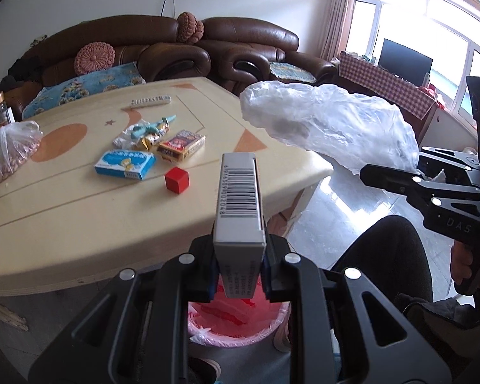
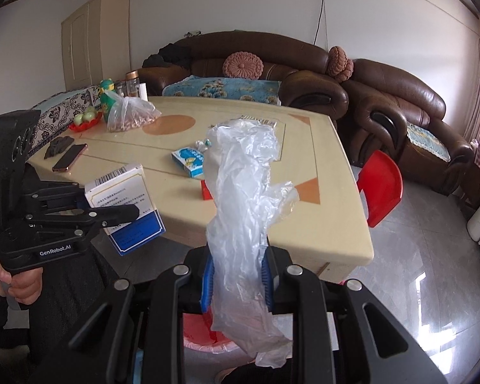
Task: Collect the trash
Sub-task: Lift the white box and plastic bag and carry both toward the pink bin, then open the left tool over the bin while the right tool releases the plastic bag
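A cream surface (image 1: 80,217) stood before brown sofas (image 1: 188,51). The left tongs (image 1: 239,275) gripped a white box (image 1: 240,198) and the right tongs (image 2: 238,283) clamped a clear plastic bag (image 2: 243,192). Below both, at 6 o'clock, sat a pink-lined bin (image 1: 236,323).

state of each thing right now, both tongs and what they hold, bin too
left tongs: shut on the white box
right tongs: shut on the clear plastic bag
bin: open, pink liner, below both
blue box: lying flat on table
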Demonstrator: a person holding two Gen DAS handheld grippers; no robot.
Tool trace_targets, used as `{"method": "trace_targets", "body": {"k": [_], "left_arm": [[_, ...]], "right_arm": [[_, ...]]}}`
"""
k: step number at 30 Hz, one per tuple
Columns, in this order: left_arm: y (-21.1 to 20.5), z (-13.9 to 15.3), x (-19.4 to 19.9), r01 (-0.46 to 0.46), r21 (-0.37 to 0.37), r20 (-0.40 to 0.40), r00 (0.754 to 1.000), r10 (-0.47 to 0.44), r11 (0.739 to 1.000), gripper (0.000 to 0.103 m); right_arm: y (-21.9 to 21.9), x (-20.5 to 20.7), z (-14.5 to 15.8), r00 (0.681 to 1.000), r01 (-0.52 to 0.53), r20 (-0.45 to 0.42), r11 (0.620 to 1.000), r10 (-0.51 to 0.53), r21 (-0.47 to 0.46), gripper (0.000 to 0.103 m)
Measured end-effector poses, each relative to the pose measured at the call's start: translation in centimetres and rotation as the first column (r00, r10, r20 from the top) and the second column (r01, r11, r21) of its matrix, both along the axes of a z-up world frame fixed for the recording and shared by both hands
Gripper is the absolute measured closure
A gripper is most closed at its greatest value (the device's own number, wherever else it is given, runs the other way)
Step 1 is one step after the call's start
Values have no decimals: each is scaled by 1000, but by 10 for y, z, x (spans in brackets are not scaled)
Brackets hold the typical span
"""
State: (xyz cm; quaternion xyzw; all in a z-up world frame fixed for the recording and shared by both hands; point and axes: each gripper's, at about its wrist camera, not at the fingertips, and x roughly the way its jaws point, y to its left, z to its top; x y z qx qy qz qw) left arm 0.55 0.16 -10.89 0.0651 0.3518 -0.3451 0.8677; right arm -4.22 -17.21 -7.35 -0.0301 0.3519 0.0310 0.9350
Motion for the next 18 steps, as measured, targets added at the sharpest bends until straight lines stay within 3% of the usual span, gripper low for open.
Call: {"method": "trace_targets", "body": {"k": [18], "left_arm": [[-22,-70,15,16,62,-153,988,-6,998,82]], "right_arm": [[10,9,-71,981,-45,-191,999,43,-11,79]]}}
